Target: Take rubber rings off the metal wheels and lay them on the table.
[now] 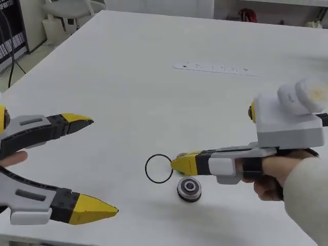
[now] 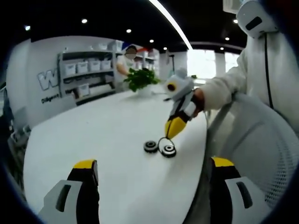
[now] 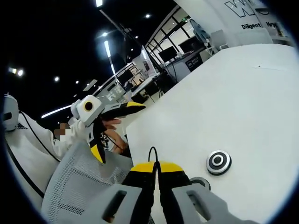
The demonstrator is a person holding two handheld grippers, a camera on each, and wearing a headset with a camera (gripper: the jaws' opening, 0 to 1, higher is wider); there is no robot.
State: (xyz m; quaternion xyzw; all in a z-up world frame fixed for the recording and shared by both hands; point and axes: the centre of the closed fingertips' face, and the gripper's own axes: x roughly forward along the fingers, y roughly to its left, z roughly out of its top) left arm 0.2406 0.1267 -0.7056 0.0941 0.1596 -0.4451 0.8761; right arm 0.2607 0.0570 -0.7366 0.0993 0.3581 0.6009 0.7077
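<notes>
A thin black rubber ring (image 1: 158, 168) hangs pinched at the yellow tip of my right gripper (image 1: 174, 163), just above the white table (image 1: 128, 92). In the right gripper view the jaws are shut on the ring (image 3: 153, 153). A metal wheel (image 1: 189, 188) lies flat just right of the ring. The left gripper view shows two wheels side by side (image 2: 150, 146) (image 2: 168, 150), with the ring (image 2: 163, 142) over the nearer one. My left gripper (image 1: 87, 165) is open wide at the left, apart from them, nothing between its jaws.
A white power strip (image 1: 215, 67) lies on the far part of the table. Chairs (image 1: 66, 10) stand beyond the far left corner. A mesh chair back (image 2: 261, 140) is beside the table edge. A potted plant (image 2: 140, 78) stands at the table's end.
</notes>
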